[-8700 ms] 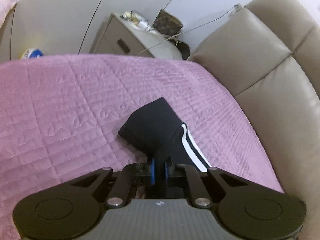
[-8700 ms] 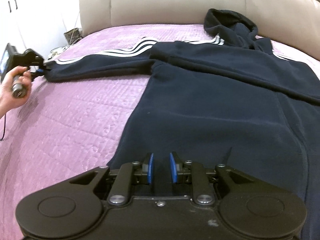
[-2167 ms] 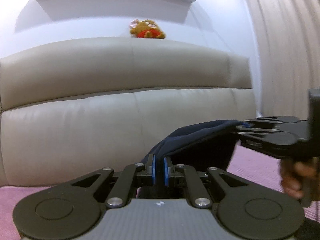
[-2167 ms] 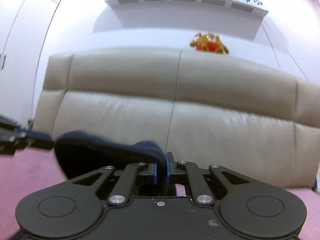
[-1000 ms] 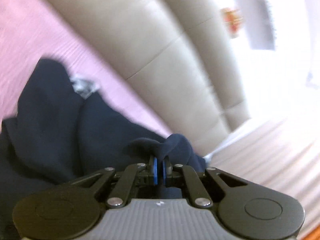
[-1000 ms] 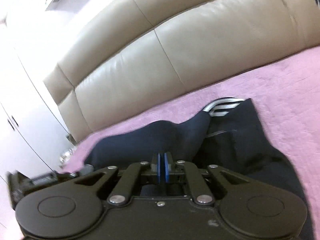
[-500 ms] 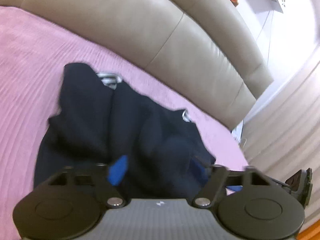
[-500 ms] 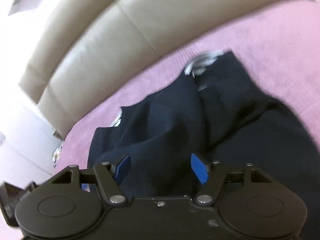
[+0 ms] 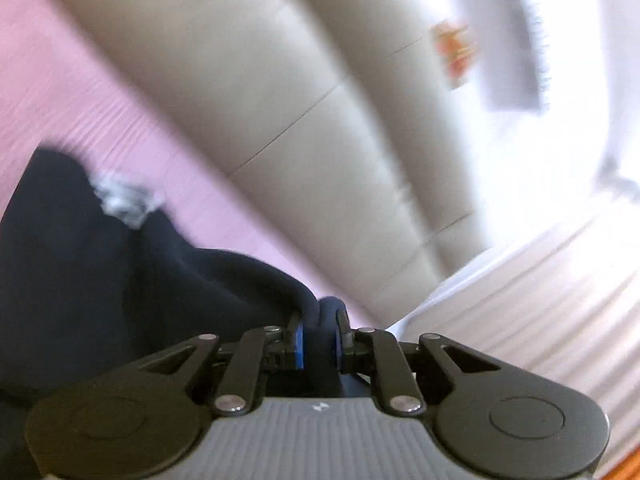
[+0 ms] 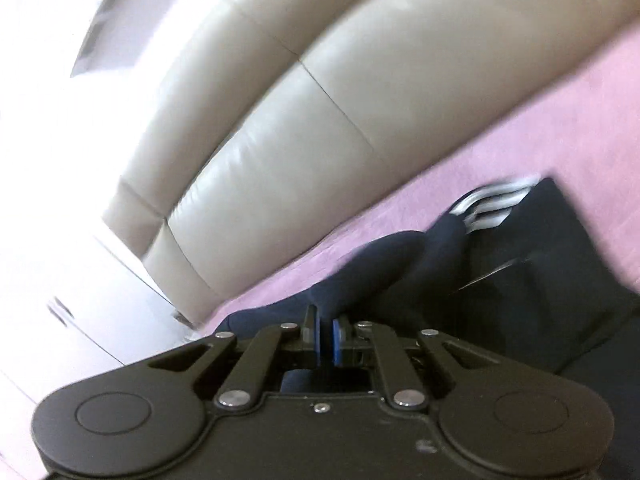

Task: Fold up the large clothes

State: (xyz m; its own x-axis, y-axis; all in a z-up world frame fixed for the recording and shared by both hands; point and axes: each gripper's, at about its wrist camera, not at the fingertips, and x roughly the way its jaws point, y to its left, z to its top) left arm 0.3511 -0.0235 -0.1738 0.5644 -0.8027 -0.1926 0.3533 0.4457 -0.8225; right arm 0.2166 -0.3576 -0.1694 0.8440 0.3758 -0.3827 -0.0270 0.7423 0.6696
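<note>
A dark navy hoodie with white sleeve stripes lies bunched on the pink quilted bed cover. My left gripper is shut on a thick fold of the hoodie's edge. In the right wrist view the hoodie lies to the right with its white stripes showing. My right gripper is shut on another fold of the hoodie, with fabric between the blue pads. Both views are tilted and motion-blurred.
A padded beige leather headboard runs behind the bed and also shows in the right wrist view. A small orange toy sits on top of it. Pale curtains hang at the right.
Half a second ago both grippers were wide open above the bunched hoodie. Now both have closed on folds of its edge, and both views have tilted.
</note>
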